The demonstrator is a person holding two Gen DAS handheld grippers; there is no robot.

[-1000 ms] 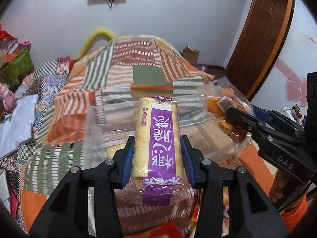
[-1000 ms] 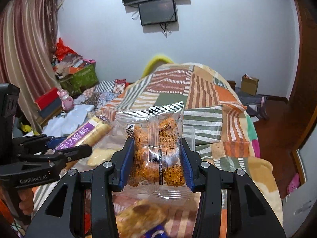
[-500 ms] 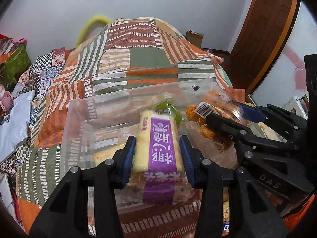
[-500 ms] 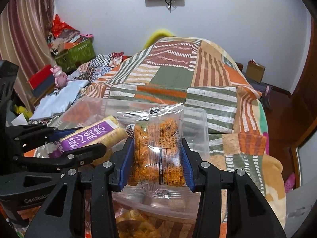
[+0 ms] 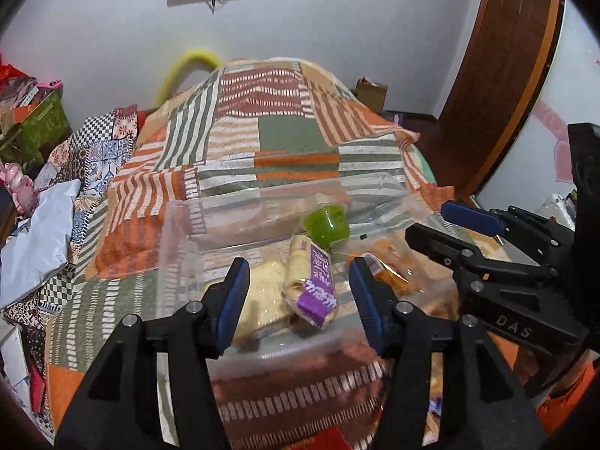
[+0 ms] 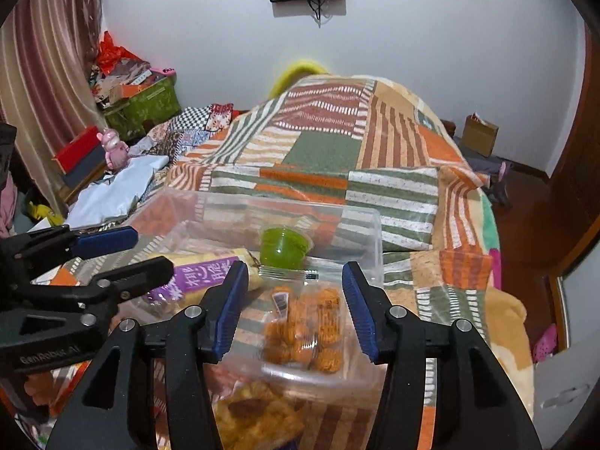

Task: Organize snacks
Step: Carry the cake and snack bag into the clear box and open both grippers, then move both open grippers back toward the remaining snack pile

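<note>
Left gripper fingers spreading wide, grasping nothing; right gripper likewise released; purple cake pack and orange snack bag lying inside clear box beside green jelly cup on bed.

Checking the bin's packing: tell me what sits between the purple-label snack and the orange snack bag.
Nothing; bare clear bin floor separates purple-label snack and orange snack bag, per the right wrist view.

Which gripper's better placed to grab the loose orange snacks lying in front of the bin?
Right, probably. The right gripper is open and empty, and the loose orange snacks lie just below its fingers, outside the clear bin. The left gripper is open too, but over the bin's left half.
</note>
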